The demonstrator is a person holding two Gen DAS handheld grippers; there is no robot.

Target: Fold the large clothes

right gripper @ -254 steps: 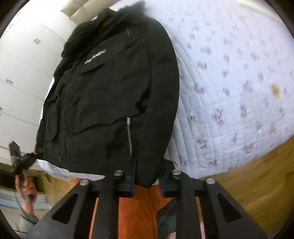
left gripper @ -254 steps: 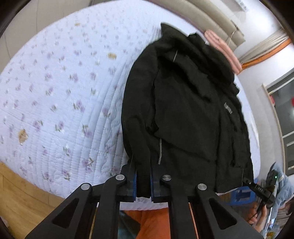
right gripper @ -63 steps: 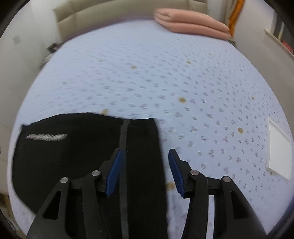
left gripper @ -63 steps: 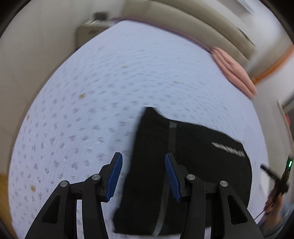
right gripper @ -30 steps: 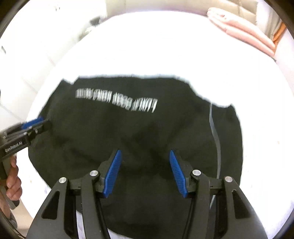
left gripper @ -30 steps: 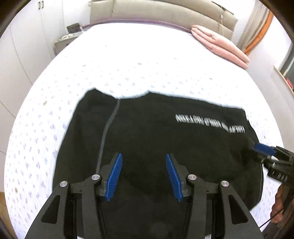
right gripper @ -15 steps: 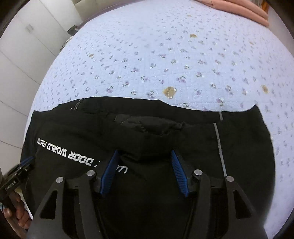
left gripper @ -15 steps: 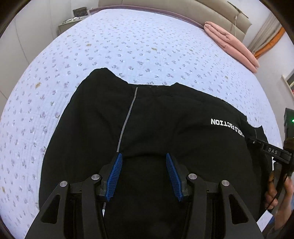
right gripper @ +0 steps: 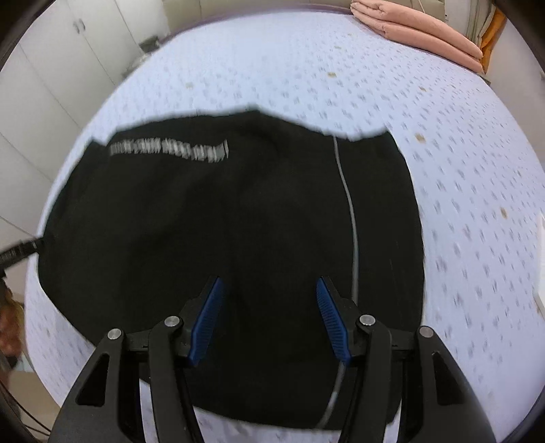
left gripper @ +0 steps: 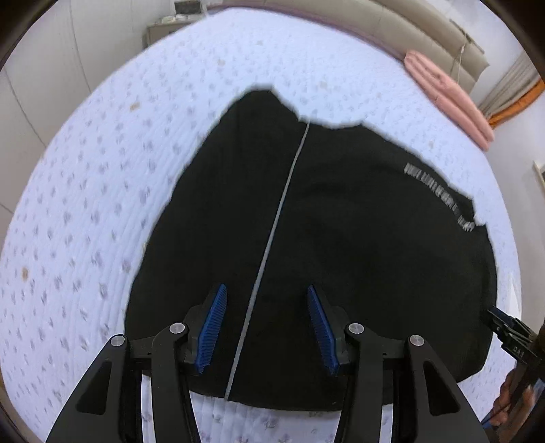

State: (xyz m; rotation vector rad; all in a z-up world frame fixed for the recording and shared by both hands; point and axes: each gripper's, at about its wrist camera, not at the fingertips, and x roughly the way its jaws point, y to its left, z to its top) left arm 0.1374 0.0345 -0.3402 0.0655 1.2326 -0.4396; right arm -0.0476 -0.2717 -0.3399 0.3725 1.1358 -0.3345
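A black jacket [left gripper: 340, 221] lies folded flat on the bed, with a grey stripe and white lettering on it. It also shows in the right wrist view [right gripper: 221, 211]. My left gripper [left gripper: 265, 323] is open and empty, held above the jacket's near left part, astride the grey stripe. My right gripper [right gripper: 270, 317] is open and empty above the jacket's near part, left of the grey stripe. The other gripper's tip shows at the right edge of the left wrist view [left gripper: 511, 337].
The bed has a pale quilt with small purple flowers [left gripper: 85, 204]. A folded pink blanket [left gripper: 446, 98] lies at the far side by the headboard, also in the right wrist view [right gripper: 419, 30]. White cupboards [right gripper: 51, 68] stand at the left.
Both grippers let go of the jacket earlier and stay open. Since half a second ago both have drawn back a little, so the jacket's near edge now shows.
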